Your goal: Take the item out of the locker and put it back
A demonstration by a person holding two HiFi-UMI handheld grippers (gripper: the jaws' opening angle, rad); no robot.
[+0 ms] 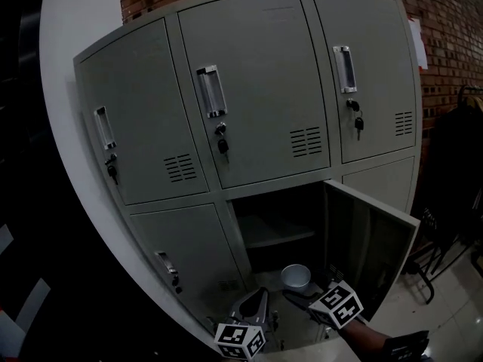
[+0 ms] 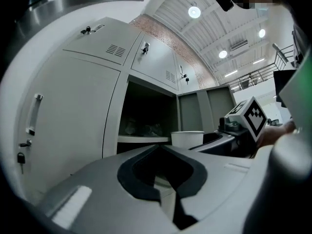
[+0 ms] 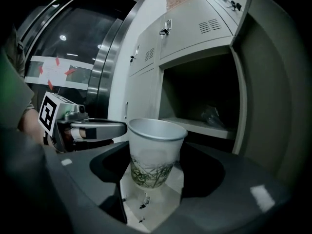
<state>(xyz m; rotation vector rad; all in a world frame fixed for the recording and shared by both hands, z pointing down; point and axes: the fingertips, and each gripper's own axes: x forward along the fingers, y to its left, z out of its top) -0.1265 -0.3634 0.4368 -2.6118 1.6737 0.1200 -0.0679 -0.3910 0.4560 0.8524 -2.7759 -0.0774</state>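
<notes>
At the open compartment, right gripper (image 3: 155, 165): low at 5 o'clock in the head view, reaching in toward 11 o'clock; a dark-sleeved forearm (image 1: 371, 342) trails behind it.
Right fingers: clamped on the lower body of the paper cup (image 3: 157, 145), one on each side.
Paper cup: upright, mouth up, white with a green grass print round its base; at the mouth of the lower middle compartment of the locker bank (image 1: 249, 89). Whether it has crossed the threshold cannot be told.
Left gripper (image 2: 157, 147): at 6 o'clock in the head view, just beside the right one, pointing up toward the same compartment.
Left fingers: tips together, nothing between them.
Open door (image 1: 370, 240): swung out toward 3 o'clock, alongside the right gripper.
Inner shelf (image 1: 275, 236): crosses the compartment at 12 o'clock from the cup.
Surroundings: keys (image 1: 223, 143) hang in the upper locks; brick wall (image 1: 445, 21) at 1 o'clock; white column (image 1: 68, 89) at 9 o'clock.
Gripper views only: a crumpled clear bag (image 3: 212, 115) lies on the shelf, lost in shadow in the head view; the cup's print shows only in the right gripper view.
Left gripper view only: the right gripper's marker cube (image 2: 253, 116) at 3 o'clock, with the cup rim beside it.
</notes>
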